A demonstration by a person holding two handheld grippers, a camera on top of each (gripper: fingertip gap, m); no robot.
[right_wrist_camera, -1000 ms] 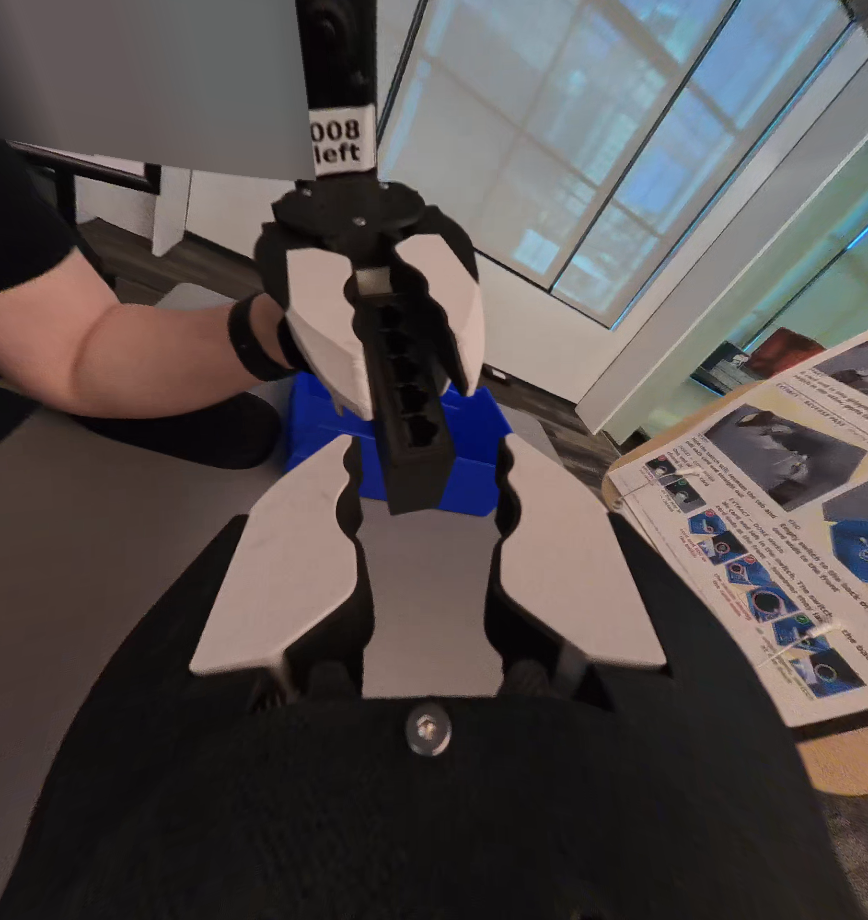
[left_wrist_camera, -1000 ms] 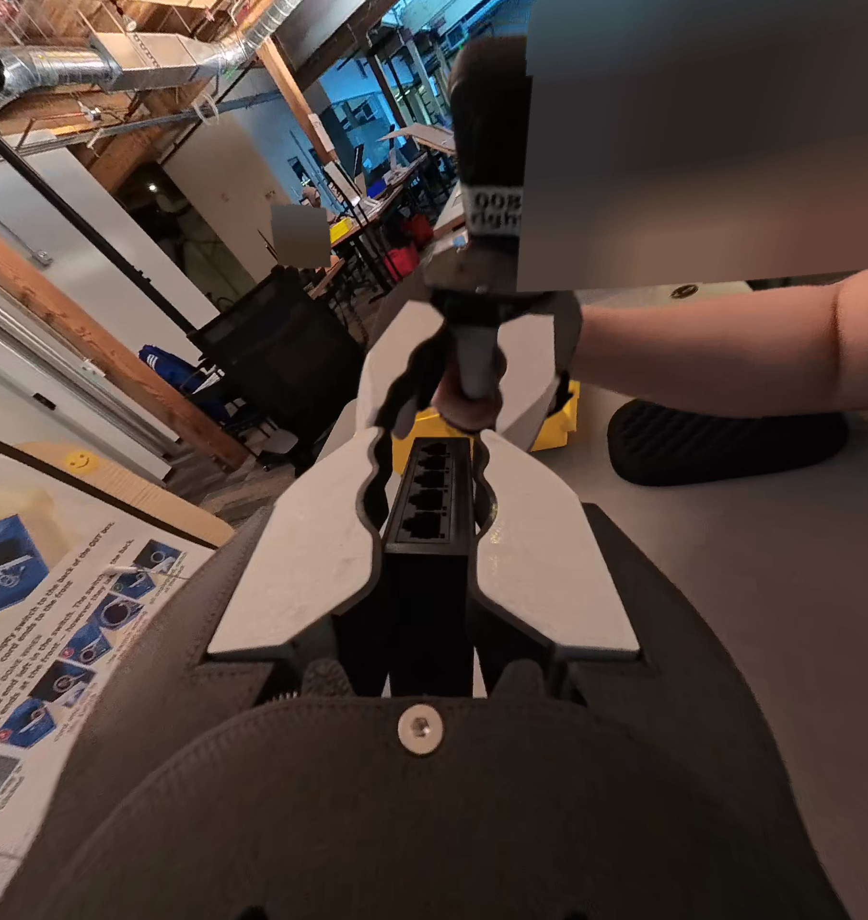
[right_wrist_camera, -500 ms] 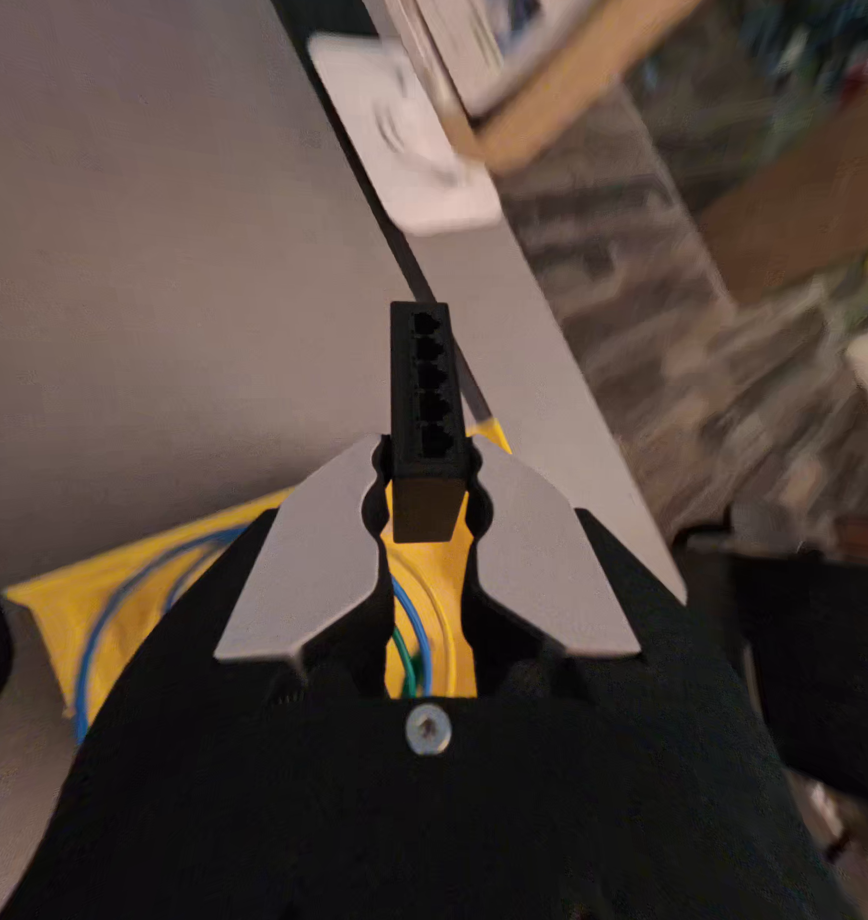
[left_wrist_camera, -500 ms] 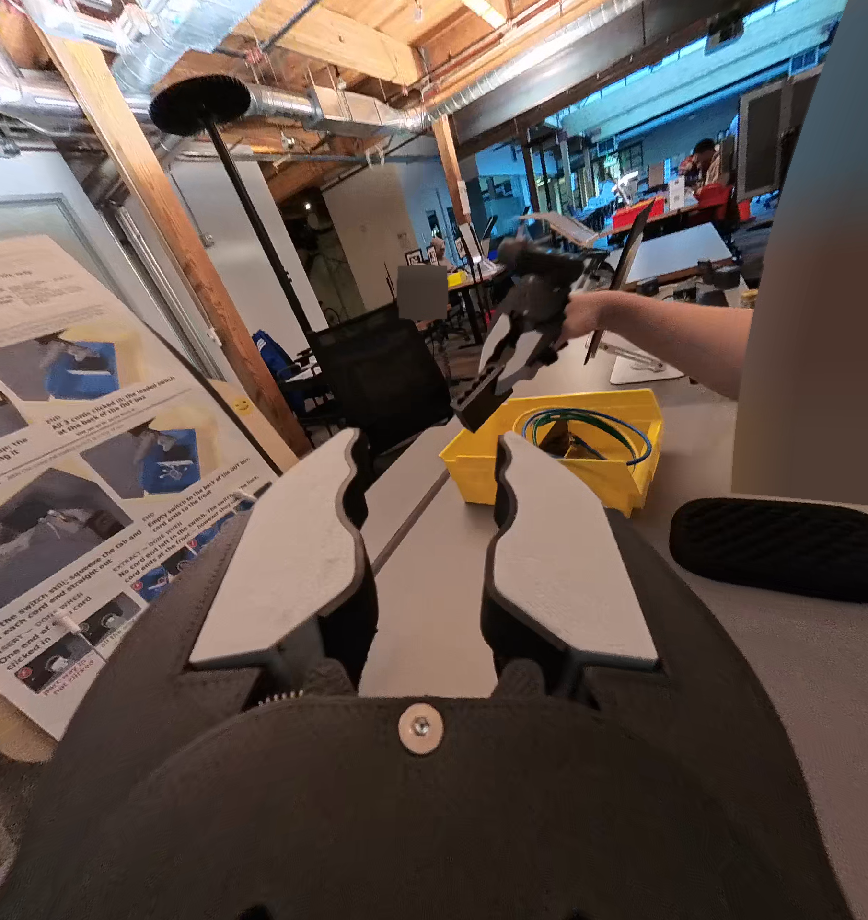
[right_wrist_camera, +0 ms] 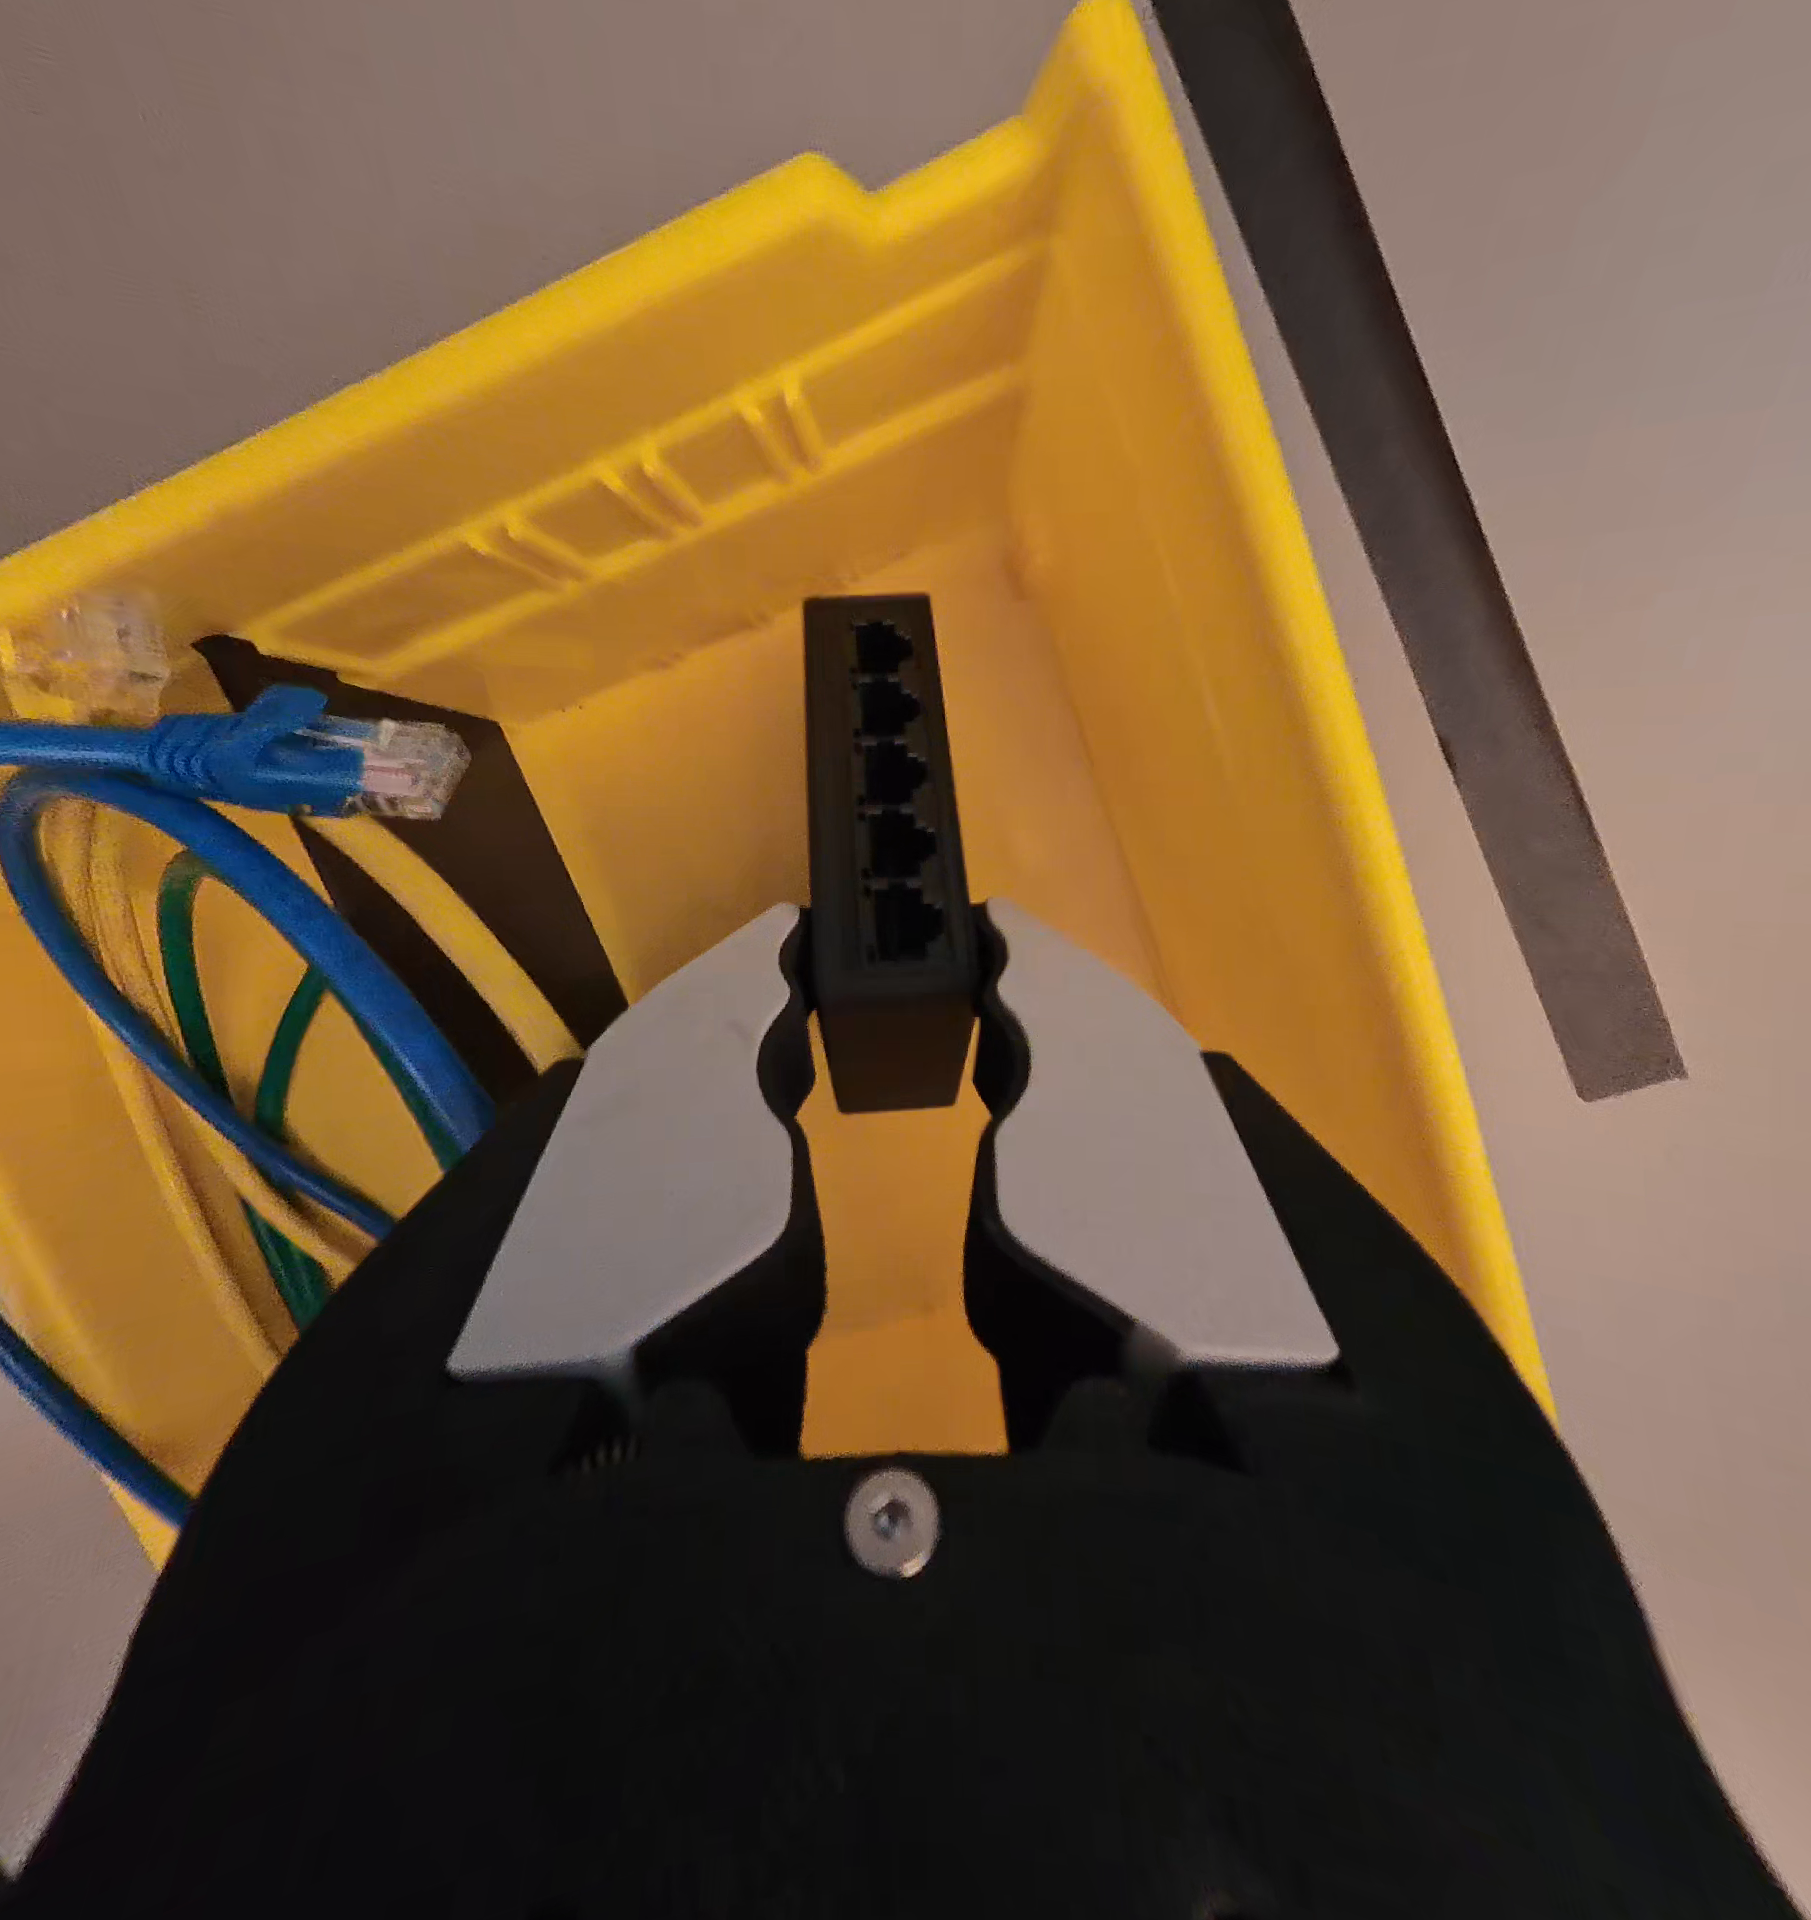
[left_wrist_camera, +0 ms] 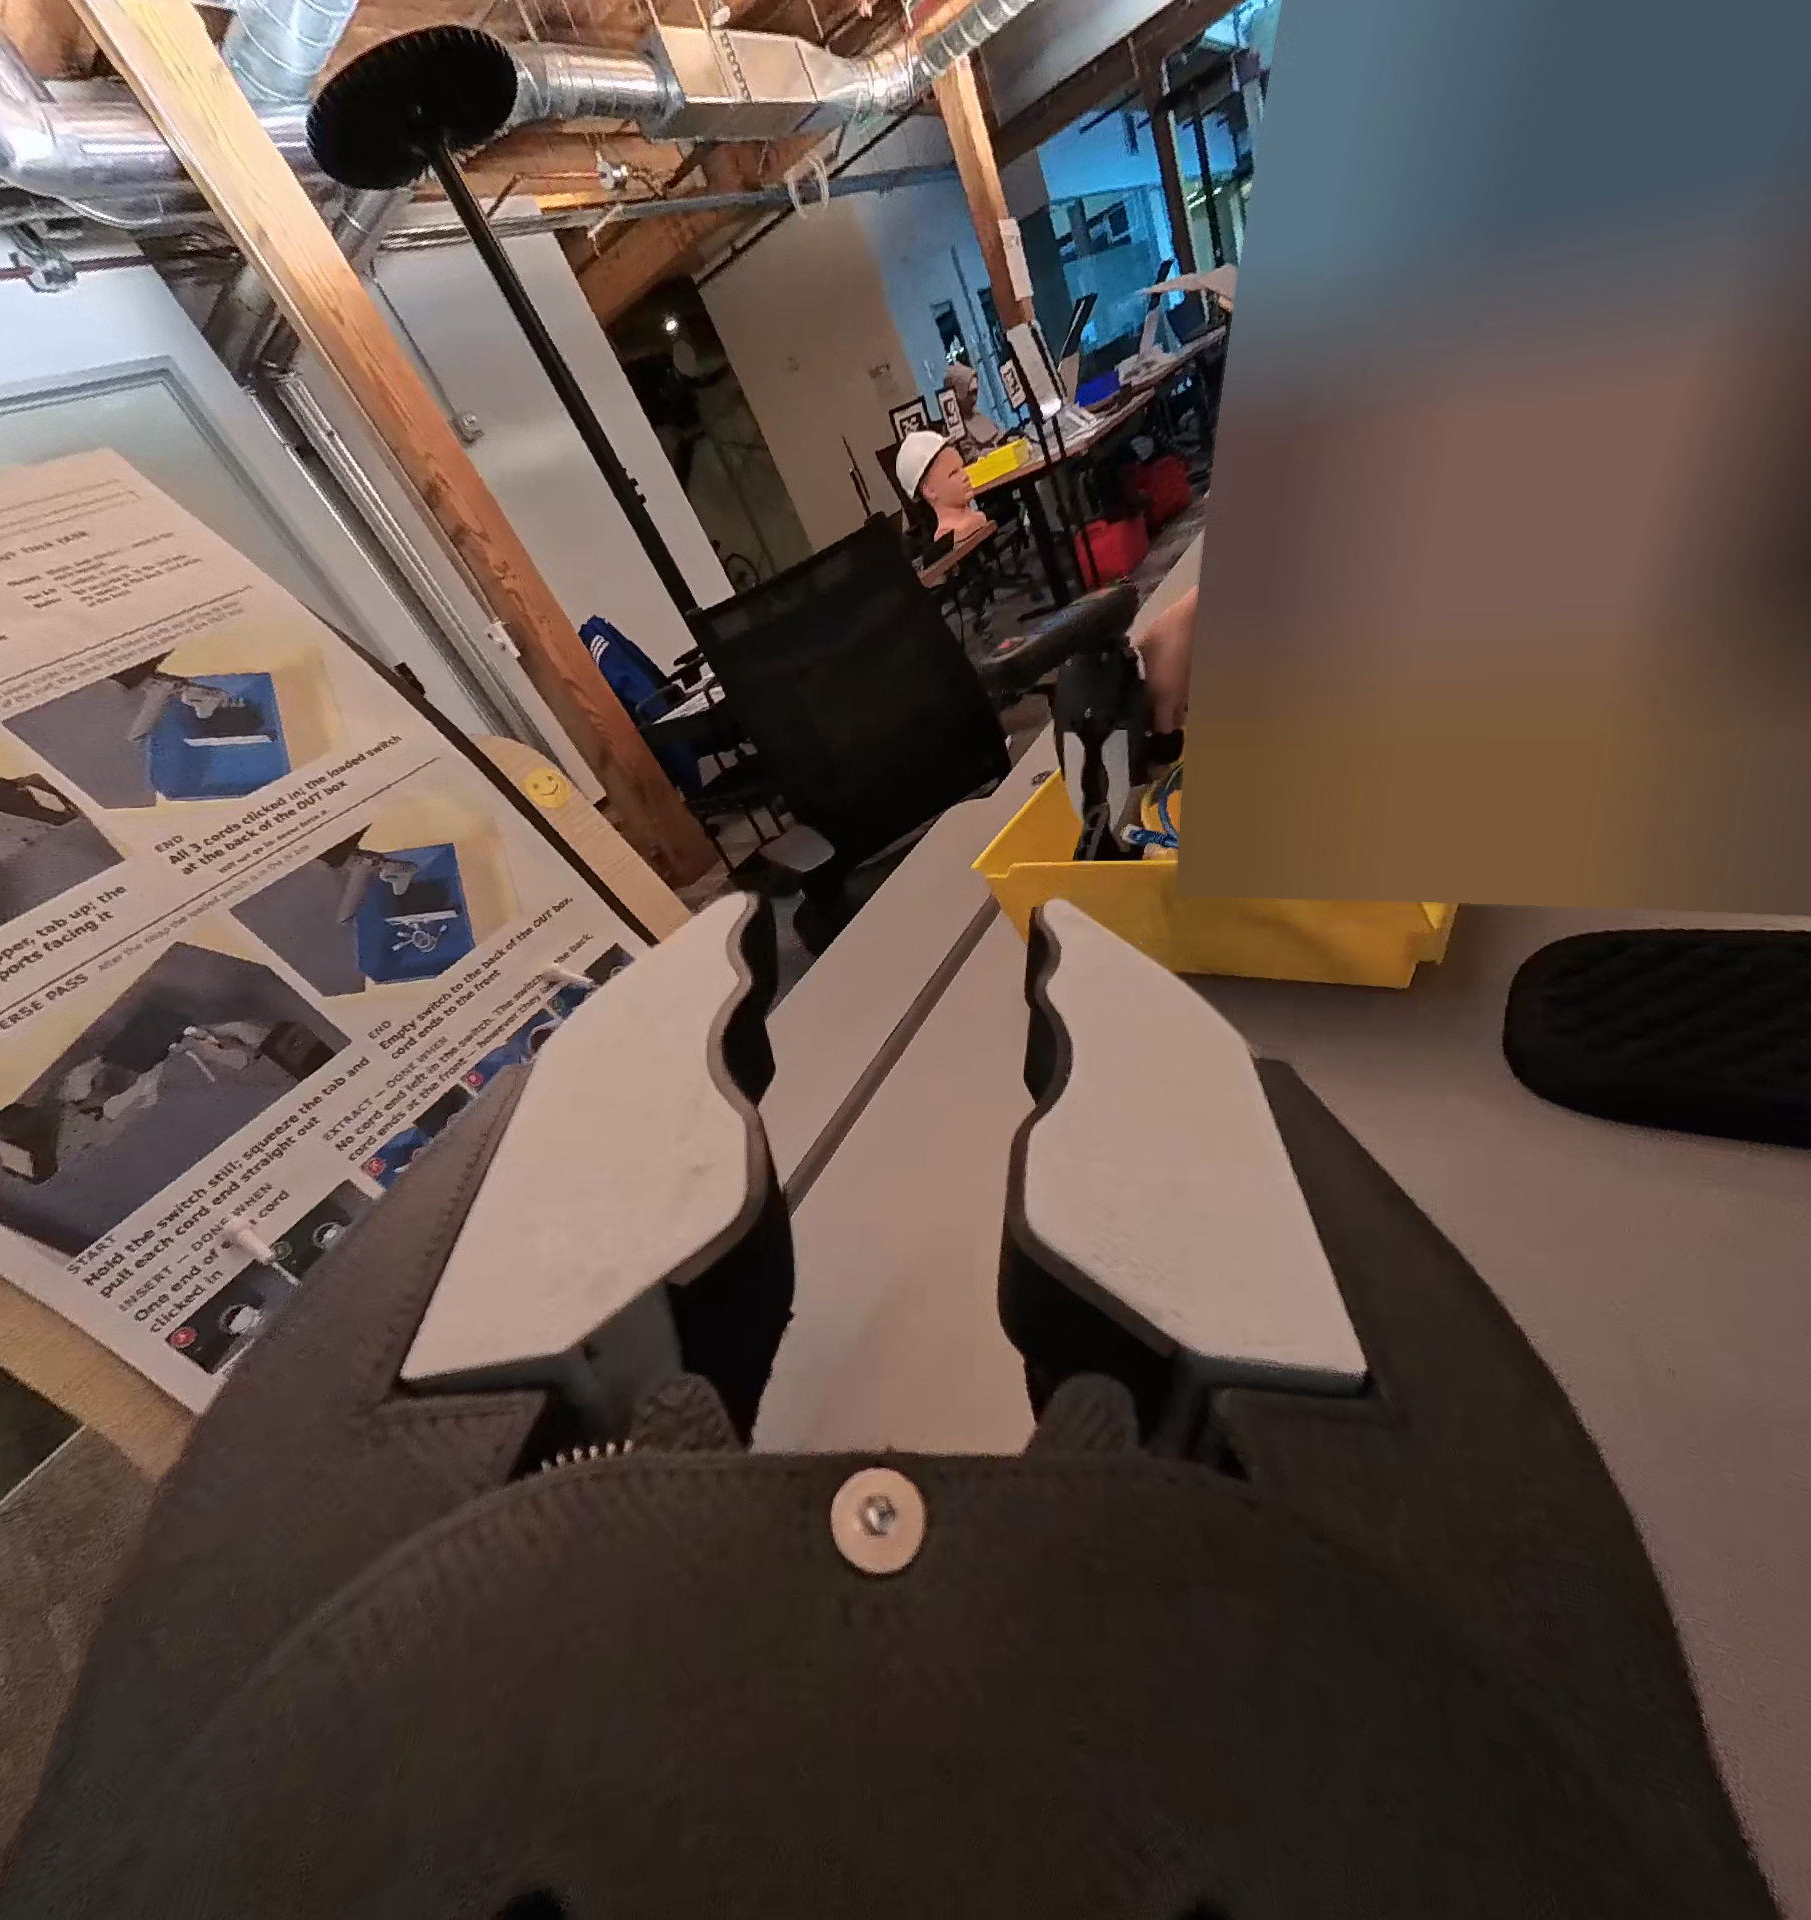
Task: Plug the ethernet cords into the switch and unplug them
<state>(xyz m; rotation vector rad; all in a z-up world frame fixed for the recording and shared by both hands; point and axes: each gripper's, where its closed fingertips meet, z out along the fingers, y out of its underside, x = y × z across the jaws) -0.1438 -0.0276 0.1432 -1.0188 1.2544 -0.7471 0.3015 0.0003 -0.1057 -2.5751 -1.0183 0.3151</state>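
My right gripper (right_wrist_camera: 888,925) is shut on the near end of a black ethernet switch (right_wrist_camera: 885,790) and holds it, ports facing me, inside a yellow bin (right_wrist_camera: 1171,582). Blue (right_wrist_camera: 257,764), yellow (right_wrist_camera: 90,644) and green (right_wrist_camera: 189,966) ethernet cords lie coiled in the bin's left part, unplugged. My left gripper (left_wrist_camera: 896,945) is open and empty above the grey table (left_wrist_camera: 1503,1299). In the left wrist view the right gripper (left_wrist_camera: 1098,769) reaches down into the yellow bin (left_wrist_camera: 1192,914) farther off.
A black padded rest (left_wrist_camera: 1690,1029) lies on the table to the right. An instruction poster (left_wrist_camera: 174,852) leans at the left edge. A dark seam (right_wrist_camera: 1420,520) runs across the table beside the bin. Black chairs and desks stand beyond the table. The gap from one gripper's tips to the other's is roughly 50 cm. To reach the dark seam (right_wrist_camera: 1420,520) in a straight line is about 15 cm for my right fingers, about 60 cm for my left.
The switch passed from my left gripper to my right gripper. My left gripper opened and drew back. My right gripper carried the switch down into the yellow bin.
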